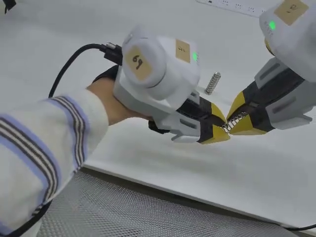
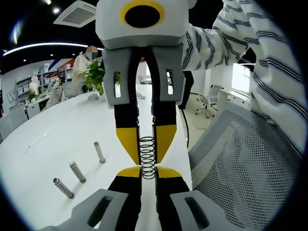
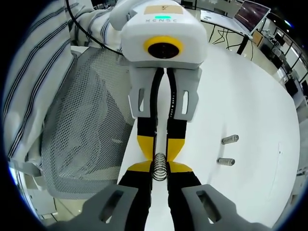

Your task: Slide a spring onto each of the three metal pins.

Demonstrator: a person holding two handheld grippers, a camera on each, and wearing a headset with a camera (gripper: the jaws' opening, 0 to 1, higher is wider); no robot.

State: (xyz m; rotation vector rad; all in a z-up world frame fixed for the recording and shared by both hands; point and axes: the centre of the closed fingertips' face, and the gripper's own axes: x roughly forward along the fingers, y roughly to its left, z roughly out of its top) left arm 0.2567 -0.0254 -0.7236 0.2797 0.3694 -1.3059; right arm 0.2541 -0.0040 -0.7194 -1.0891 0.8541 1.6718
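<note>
Left gripper (image 2: 148, 172) and right gripper (image 3: 160, 168) clamp one spring (image 2: 147, 149).

long white worktop (image 1: 148, 168) runs deep into an open-plan office. grey mesh chair (image 2: 240, 163) stands at its near edge. ceiling dark, fitted with a curved light strip (image 2: 43, 46) and a square air vent (image 2: 77, 12). potted plant (image 2: 95, 74) at the worktop's far end. shelving (image 2: 24, 91) beyond it. swivel chair (image 2: 208, 102) beside a bright window (image 2: 239, 77). monitor (image 3: 252, 14) on a further desk.
</note>
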